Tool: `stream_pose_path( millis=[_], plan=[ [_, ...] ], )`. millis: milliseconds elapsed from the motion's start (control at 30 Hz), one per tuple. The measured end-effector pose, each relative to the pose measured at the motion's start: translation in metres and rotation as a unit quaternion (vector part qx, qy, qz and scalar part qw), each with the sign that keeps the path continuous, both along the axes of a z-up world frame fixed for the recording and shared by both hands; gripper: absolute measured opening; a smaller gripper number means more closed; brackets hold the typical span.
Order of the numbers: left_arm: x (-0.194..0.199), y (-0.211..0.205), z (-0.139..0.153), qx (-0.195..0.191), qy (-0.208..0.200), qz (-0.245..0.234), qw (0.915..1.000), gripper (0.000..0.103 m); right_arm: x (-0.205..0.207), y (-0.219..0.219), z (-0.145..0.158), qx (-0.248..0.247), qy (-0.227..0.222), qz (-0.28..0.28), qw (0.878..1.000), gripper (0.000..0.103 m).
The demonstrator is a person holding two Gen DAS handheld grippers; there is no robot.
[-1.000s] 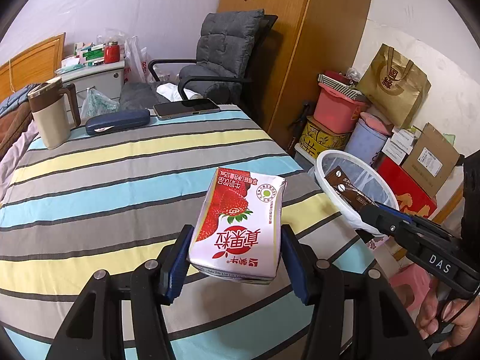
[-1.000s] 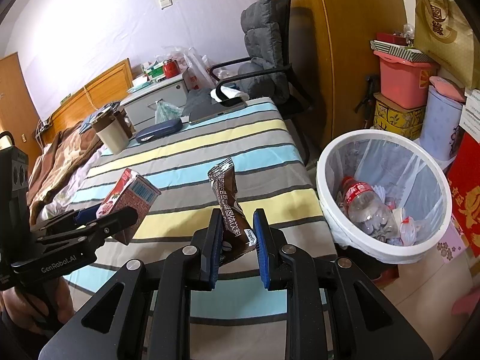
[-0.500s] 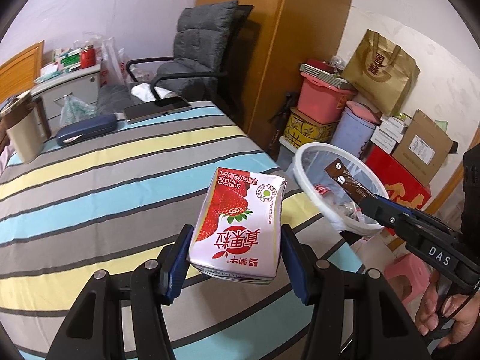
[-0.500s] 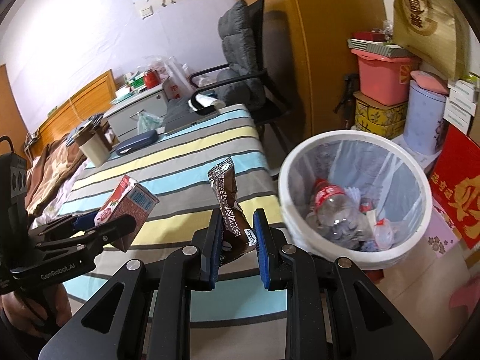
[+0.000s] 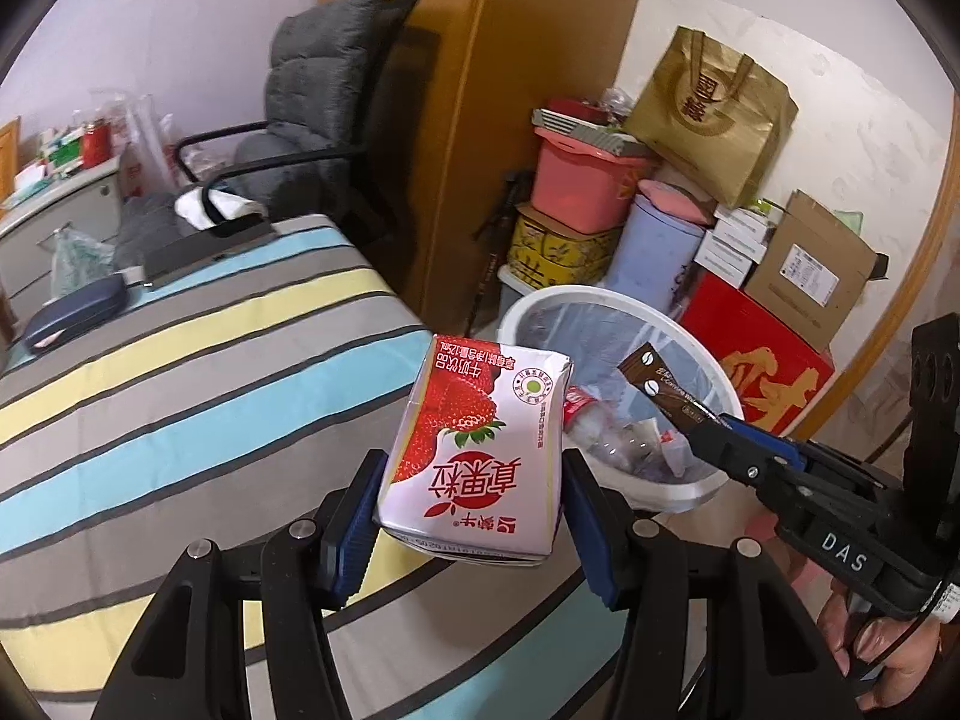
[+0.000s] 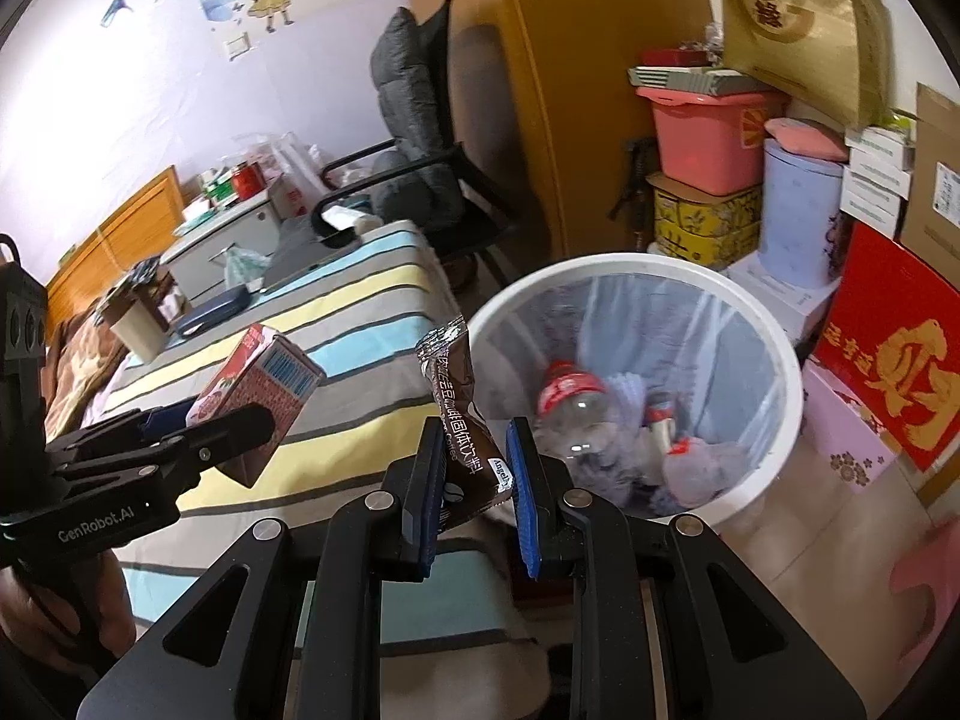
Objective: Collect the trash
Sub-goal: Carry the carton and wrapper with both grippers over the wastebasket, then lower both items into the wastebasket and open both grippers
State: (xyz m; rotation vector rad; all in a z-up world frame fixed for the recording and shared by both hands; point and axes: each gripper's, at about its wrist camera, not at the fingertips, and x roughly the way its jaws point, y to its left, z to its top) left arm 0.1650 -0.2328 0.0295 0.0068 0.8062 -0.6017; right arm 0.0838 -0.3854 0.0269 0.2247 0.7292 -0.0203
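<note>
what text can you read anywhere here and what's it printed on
"DAS": side of the right hand-held gripper
"GenRobot.AI": side of the left hand-held gripper
"真果粒": milk carton, seen upside down
"angel": coffee sachet, cut off at its edge
Carton's small print, gold bag, red box, cardboard box label: unreadable.

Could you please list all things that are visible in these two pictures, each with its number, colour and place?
milk carton: 1, white and red, in left gripper
coffee packet: 1, brown, in right gripper
bin: 1, white, on floor beside bed
bottle: 1, clear, red label, inside bin
bed cover: 1, striped
case: 1, dark blue, on bed
chair: 1, grey, beyond bed
paper bag: 1, gold, on stacked boxes
left gripper: 1, black, jaws on carton
right gripper: 1, black, jaws on packet
</note>
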Motion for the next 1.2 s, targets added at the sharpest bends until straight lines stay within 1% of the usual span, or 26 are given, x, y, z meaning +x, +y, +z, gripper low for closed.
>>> stream_pose_path(
  millis=[200,367,667,933,1067,1200],
  plan=[
    [0.015,-0.035,-0.010,0.001,0.013,-0.030,0.9995,0.057,0.003,-0.022,-0.007,0.002,0.006,-0.024,1.000,0.023],
    [0.028,-0.060,-0.018,0.005,0.024,-0.045,0.9987,0.057,0.004,-0.037,-0.013,0.002,0.013,-0.045,0.999,0.023],
    [0.045,-0.095,-0.028,0.018,0.031,-0.067,0.9971,0.057,0.012,-0.054,-0.025,0.003,0.028,-0.067,0.997,0.023],
    [0.064,-0.120,-0.043,0.020,0.052,-0.080,0.9953,0.057,0.019,-0.069,-0.033,0.005,0.037,-0.079,0.996,0.023],
    [0.067,-0.128,-0.047,0.014,0.052,-0.090,0.9945,0.057,0.020,-0.077,-0.037,0.018,0.038,-0.086,0.995,0.024],
    [0.066,-0.128,-0.047,0.012,0.047,-0.089,0.9949,0.057,0.019,-0.080,-0.038,0.022,0.034,-0.091,0.995,0.024]
  ],
)
